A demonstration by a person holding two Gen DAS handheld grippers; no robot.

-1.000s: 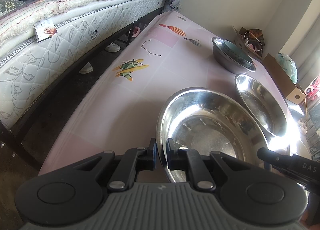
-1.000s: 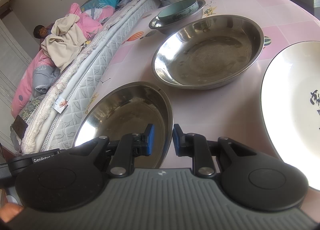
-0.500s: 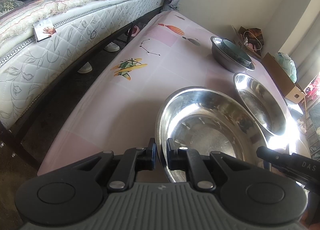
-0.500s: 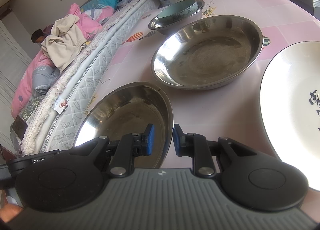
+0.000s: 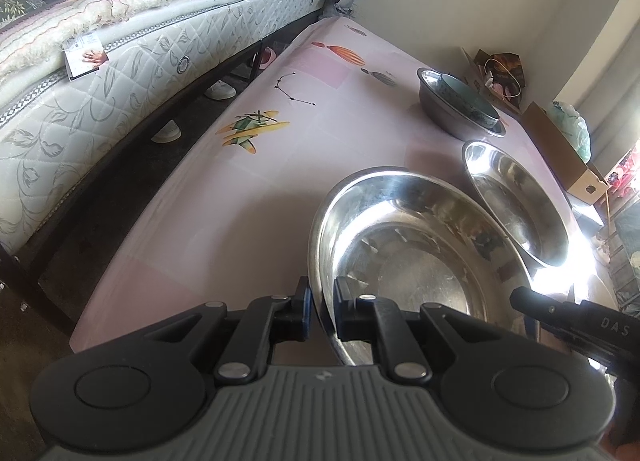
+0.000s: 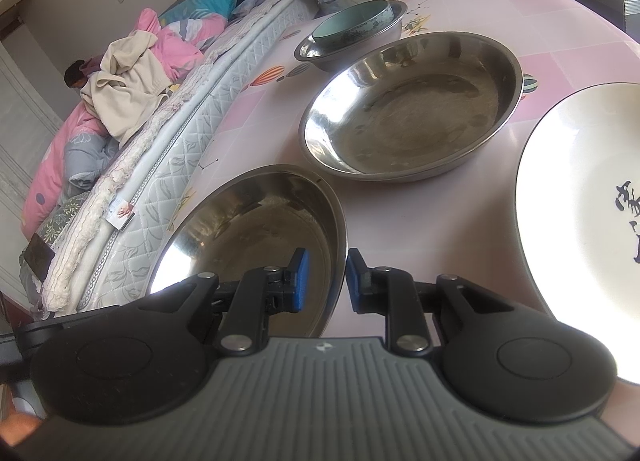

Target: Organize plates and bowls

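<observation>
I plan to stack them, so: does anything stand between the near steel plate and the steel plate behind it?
Nothing visible does. Only bare pink tablecloth lies between the near steel plate and the steel plate behind it, which looks empty.

the left wrist view has shifted slightly over the steel basin; nothing else changed.

Each hand-held gripper has black linkages, silver screws, blue pads.

A white ceramic plate with dark markings runs off the right edge; glare washes out its near rim.
</observation>
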